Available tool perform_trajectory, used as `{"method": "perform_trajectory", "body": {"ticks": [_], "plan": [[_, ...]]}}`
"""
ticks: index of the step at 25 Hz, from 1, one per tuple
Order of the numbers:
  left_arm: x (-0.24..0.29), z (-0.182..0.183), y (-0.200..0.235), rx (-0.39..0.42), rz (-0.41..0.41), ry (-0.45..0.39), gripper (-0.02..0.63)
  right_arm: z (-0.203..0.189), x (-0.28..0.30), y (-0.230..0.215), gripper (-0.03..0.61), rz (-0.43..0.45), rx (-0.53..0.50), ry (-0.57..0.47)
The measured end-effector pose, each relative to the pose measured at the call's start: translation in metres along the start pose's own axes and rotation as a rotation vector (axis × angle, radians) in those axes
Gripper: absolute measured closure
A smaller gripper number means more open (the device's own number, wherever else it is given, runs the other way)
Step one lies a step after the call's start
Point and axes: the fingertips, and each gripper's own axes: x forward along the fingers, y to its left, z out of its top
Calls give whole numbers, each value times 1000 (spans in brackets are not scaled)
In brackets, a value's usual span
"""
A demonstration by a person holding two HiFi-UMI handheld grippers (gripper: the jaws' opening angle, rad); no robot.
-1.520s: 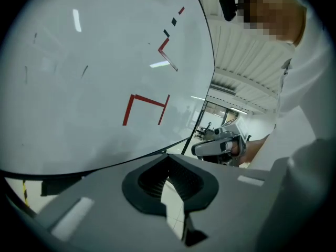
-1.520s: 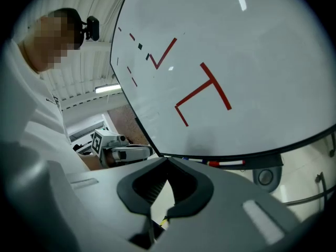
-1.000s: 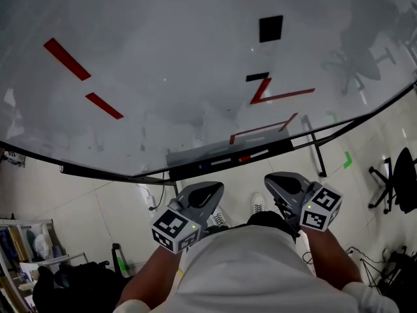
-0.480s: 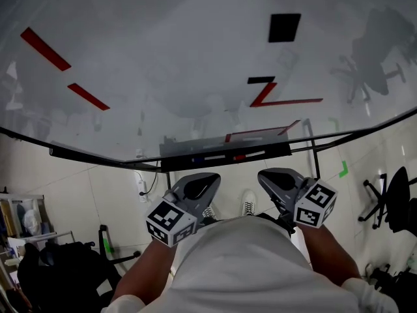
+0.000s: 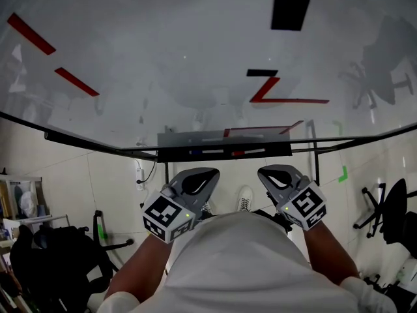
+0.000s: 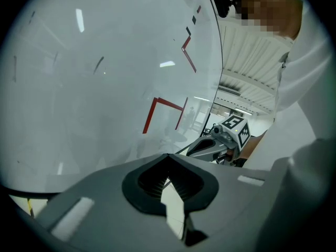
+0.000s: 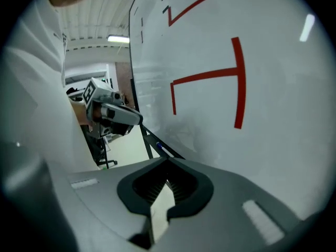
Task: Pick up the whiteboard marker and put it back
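A large whiteboard point(image 5: 163, 64) with red strokes and black squares fills the top of the head view. Along its lower edge runs a dark tray point(image 5: 225, 152) holding a blue-ended marker point(image 5: 195, 152), a white one and a red-ended marker point(image 5: 238, 153). Both grippers hang just below the tray, close to my body. The left gripper point(image 5: 207, 173) and right gripper point(image 5: 264, 172) are shut with nothing in them. In the left gripper view the jaws point(image 6: 168, 156) meet, with the right gripper point(image 6: 210, 146) beyond. In the right gripper view the gripper point(image 7: 168, 160) points at the tray's blue marker point(image 7: 160, 147).
The board's stand leg point(image 5: 316, 155) drops to the tiled floor, next to green tape point(image 5: 343, 173). A black office chair point(image 5: 391, 207) stands at the right. A black bag point(image 5: 45, 259) and a shelf point(image 5: 16, 204) sit at the lower left. My shoes point(image 5: 244, 201) show between the grippers.
The view has swung, so the marker tray now lies level and centred above both grippers. The grippers stayed shut near my body, shifting slightly left.
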Motion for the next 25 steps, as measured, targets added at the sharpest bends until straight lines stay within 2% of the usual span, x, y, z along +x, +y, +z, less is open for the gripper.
{"method": "perform_trajectory", "body": {"ticks": [6, 15, 25], "plan": [[2, -2, 0, -3, 9, 9, 597, -4, 5, -2, 577, -6, -71, 30], [3, -4, 3, -8, 15, 19, 597, -13, 15, -6, 577, -38, -241, 115], [2, -6, 8, -18, 20, 19, 597, -22, 27, -12, 577, -49, -297, 177]]}}
